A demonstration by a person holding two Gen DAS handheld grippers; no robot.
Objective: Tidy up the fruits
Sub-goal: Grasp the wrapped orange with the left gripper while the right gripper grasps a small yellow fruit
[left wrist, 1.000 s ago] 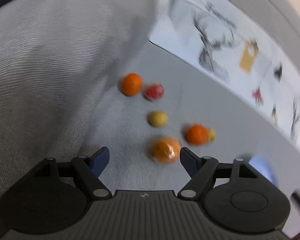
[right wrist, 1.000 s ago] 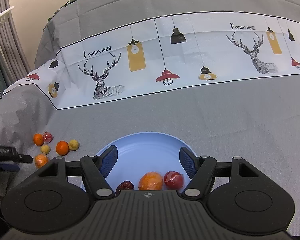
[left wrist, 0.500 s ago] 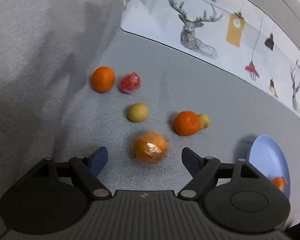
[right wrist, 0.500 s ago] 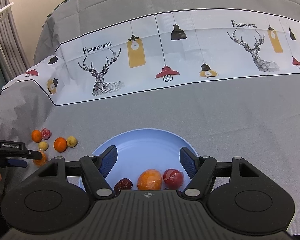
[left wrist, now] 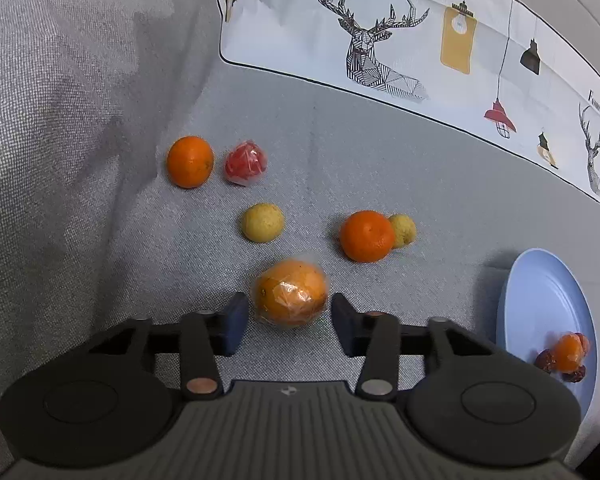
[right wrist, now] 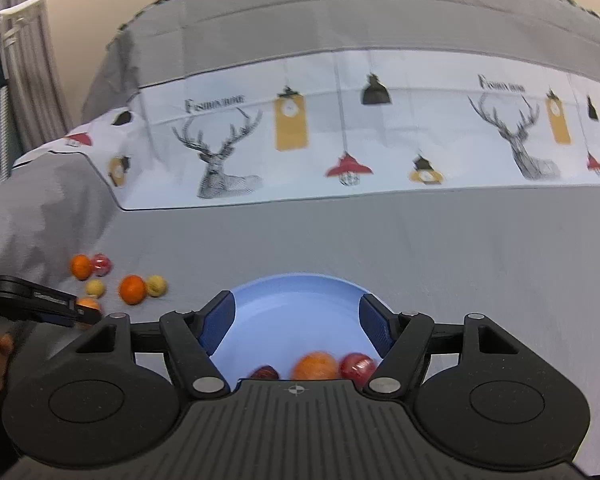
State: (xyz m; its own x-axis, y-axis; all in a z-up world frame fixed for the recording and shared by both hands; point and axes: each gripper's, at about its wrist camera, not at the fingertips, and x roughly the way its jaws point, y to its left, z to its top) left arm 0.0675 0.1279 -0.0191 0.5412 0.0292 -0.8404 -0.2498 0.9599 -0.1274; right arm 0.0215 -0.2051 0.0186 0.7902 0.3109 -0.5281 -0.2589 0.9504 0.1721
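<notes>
Pickup step: the left gripper [left wrist: 286, 322] is closing around the wrapped orange [left wrist: 290, 293] on the grey bedcover [left wrist: 440, 184], pads not touching yet. Next it finishes the squeeze and carries it to the blue plate [left wrist: 540, 292], where the right gripper [right wrist: 296, 322] hovers half open and empty, jaws easing in

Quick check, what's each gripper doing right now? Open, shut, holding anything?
Left gripper: jaws closing around the wrapped orange, pads not yet touching it.
Right gripper: closing slightly, holding nothing, over the blue plate.
</notes>
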